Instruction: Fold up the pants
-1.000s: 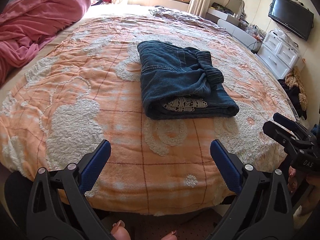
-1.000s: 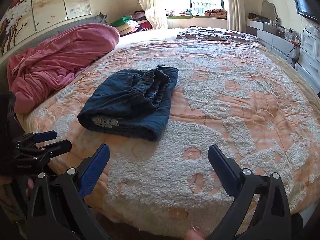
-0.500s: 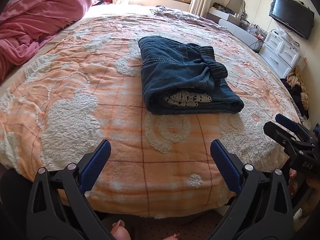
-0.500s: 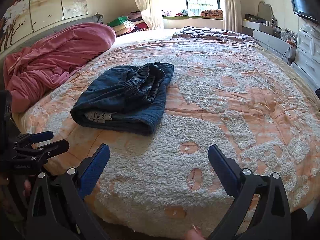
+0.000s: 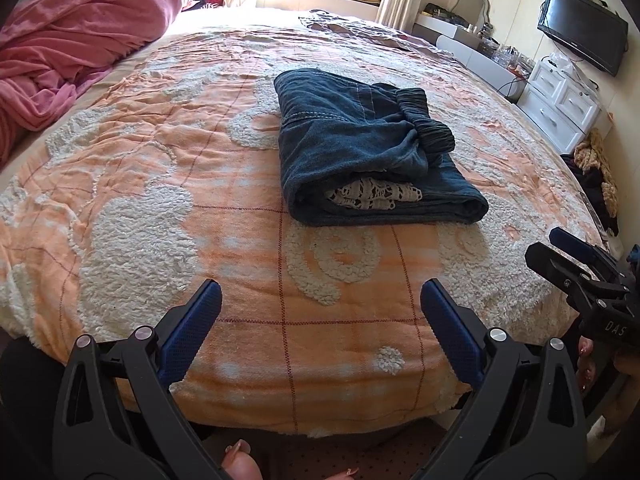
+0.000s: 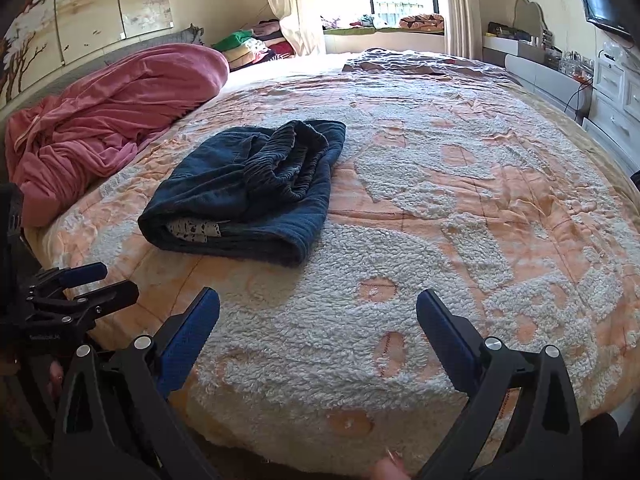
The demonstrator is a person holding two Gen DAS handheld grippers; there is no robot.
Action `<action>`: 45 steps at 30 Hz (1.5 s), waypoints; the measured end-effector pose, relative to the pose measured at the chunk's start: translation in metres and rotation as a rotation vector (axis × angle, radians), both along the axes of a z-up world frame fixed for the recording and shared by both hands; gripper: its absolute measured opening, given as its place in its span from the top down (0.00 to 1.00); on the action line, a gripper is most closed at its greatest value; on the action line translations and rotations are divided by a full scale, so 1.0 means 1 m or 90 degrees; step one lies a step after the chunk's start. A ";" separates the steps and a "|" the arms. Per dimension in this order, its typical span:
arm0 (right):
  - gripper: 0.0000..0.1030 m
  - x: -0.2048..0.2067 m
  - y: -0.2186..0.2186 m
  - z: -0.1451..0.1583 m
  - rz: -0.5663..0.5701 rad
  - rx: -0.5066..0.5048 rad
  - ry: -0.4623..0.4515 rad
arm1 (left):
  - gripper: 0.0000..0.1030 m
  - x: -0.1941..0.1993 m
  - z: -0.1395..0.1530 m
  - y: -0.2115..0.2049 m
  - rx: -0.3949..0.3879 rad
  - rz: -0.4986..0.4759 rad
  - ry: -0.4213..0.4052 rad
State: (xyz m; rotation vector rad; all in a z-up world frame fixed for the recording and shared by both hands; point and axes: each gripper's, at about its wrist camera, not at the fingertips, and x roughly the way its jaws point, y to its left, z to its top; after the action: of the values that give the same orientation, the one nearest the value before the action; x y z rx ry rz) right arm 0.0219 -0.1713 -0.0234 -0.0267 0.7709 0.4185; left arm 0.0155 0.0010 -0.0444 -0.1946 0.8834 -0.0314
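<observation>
Television (image 5: pixel 582 28) beyond folded pants (image 5: pixel 368 160), left view only.

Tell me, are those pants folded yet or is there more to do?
Looks nearly done. The pants lie on the bedspread as a compact folded bundle, waistband tucked on top and a lace patch showing at the near edge. Nothing is in hand: the left gripper and right gripper are both open, short of the bundle. At most, some tidying of the bunched waistband seems left.

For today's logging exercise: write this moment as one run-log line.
pants: folded, on bedspread | left gripper: open, empty | right gripper: open, empty | contact: none
</observation>
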 end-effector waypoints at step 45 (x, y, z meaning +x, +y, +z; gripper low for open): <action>0.04 -0.001 -0.002 -0.002 -0.008 -0.006 0.005 | 0.09 -0.001 0.004 0.003 0.013 0.009 0.010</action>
State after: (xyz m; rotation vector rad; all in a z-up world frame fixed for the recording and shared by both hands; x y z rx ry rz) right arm 0.0209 -0.1731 -0.0250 -0.0285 0.7796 0.4029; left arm 0.0141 0.0044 -0.0405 -0.1818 0.8979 -0.0080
